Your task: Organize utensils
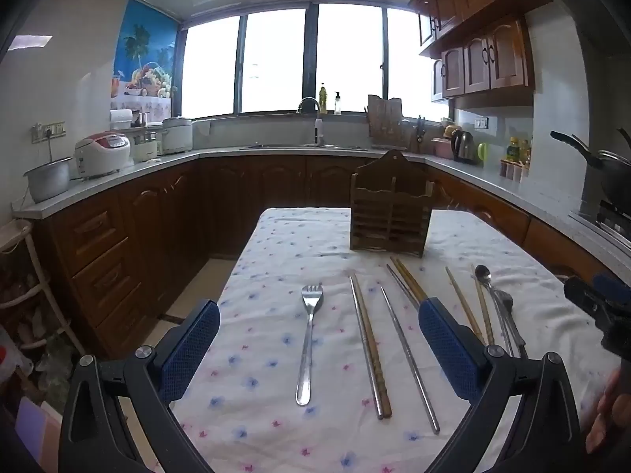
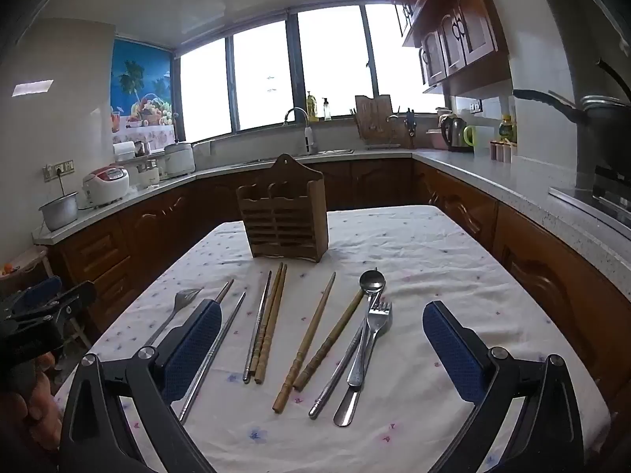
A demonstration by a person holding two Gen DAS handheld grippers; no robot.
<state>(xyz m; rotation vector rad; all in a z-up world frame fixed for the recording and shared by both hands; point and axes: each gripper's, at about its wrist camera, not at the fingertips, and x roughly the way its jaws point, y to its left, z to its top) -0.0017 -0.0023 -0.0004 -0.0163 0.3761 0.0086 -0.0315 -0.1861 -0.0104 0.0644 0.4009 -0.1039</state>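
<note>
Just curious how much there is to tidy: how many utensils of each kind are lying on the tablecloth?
Forks: 2
Spoon: 1
Wooden chopsticks: 5
Metal chopsticks: 4
Total: 12

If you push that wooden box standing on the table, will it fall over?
Maybe. The wooden box stands tall on a narrow base, so a high push could tip it. The wrinkly tablecloth might catch its bottom rather than let it slide.

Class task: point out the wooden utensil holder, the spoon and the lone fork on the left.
wooden utensil holder (image 2: 284,224), right wrist view, slatted front.
spoon (image 2: 372,280), right wrist view, bowl.
lone fork (image 1: 311,298), left wrist view, head.
</note>
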